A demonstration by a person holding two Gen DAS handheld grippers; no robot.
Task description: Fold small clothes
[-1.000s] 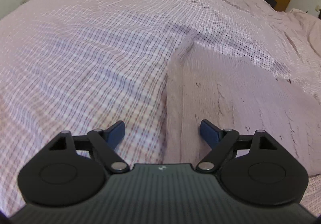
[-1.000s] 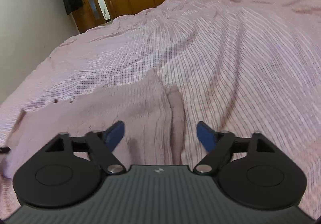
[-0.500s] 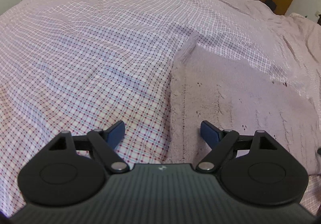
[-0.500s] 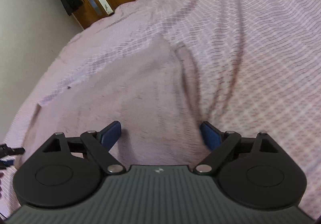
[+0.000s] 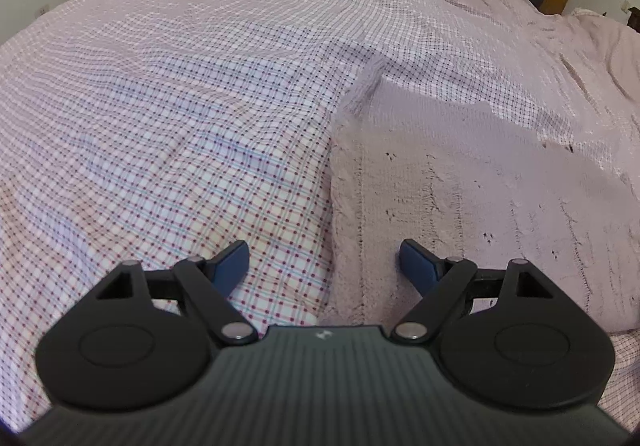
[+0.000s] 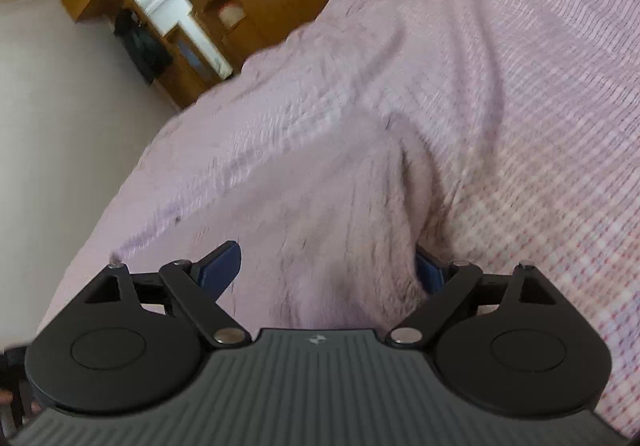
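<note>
Both claws are spread wide: the left gripper straddles the near edge of the fuzzy pink garment lying on the checked bedsheet, the right gripper its corner. Fabric should be pinched deep, evenly.

1 pink towel, 1 bed, 2 tongs

Both grippers are hanging low with jaws spread wide: the left gripper level, the right gripper tilting.
</note>
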